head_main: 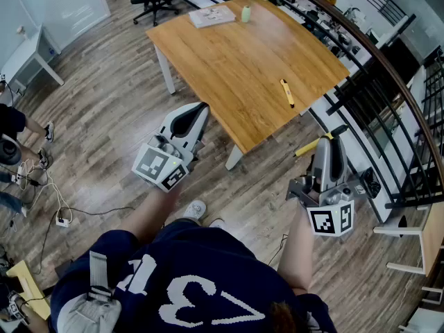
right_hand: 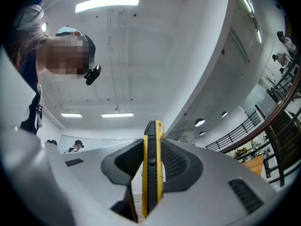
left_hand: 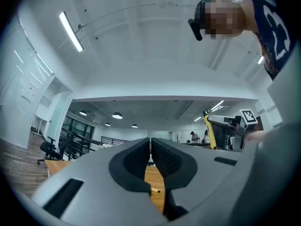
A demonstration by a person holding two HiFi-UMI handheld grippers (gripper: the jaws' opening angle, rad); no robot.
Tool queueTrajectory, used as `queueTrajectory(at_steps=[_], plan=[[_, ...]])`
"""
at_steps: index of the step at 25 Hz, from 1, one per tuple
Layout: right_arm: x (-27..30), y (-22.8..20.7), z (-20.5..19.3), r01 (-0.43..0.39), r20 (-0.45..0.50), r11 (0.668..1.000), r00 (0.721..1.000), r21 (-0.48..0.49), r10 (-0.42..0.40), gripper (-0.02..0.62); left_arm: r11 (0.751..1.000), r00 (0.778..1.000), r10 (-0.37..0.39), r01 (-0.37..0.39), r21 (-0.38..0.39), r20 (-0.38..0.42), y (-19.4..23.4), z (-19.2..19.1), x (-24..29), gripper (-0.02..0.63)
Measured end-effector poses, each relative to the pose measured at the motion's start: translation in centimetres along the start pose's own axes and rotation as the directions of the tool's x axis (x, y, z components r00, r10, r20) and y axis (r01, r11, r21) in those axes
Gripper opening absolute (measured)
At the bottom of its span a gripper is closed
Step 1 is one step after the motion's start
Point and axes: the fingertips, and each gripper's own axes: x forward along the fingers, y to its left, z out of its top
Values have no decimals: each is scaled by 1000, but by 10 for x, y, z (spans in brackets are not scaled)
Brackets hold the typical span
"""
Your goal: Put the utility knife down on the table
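Observation:
The utility knife (right_hand: pixel 153 173), yellow with a black slider, stands upright between the jaws of my right gripper (right_hand: pixel 153 147), which is shut on it. In the head view the knife (head_main: pixel 307 148) sticks out sideways from the right gripper (head_main: pixel 327 139), held in the air off the near right corner of the wooden table (head_main: pixel 236 61), above the floor. My left gripper (head_main: pixel 202 109) hovers near the table's front edge. Its jaws (left_hand: pixel 150 145) are shut with nothing between them.
A slim yellow pen-like thing (head_main: pixel 286 92) lies on the table near its right edge. A book (head_main: pixel 211 16) and a small green bottle (head_main: pixel 245 13) sit at the far end. A black railing (head_main: pixel 388 109) runs along the right, and cables (head_main: pixel 48 200) lie on the floor at left.

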Motion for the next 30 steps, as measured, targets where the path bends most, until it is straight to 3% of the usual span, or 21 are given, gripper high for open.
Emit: queueTrajectory(at_steps=[12, 17, 23, 30], plan=[[5, -3, -9, -11, 10, 995, 1000, 95, 10, 126, 998, 998, 56, -55, 41, -10, 4, 10, -19, 23], [22, -6, -24, -15, -13, 997, 1000, 80, 16, 126, 997, 997, 73, -72, 38, -10, 24, 4, -13, 23], [69, -20, -43, -1, -14, 999, 1000, 42, 2, 126, 999, 999, 49, -49, 5, -10, 69, -15, 19, 23], [153, -45, -66, 25, 29, 1000, 999, 6, -25, 126, 1000, 1000, 16, -16, -12, -6, 156, -22, 80, 23]])
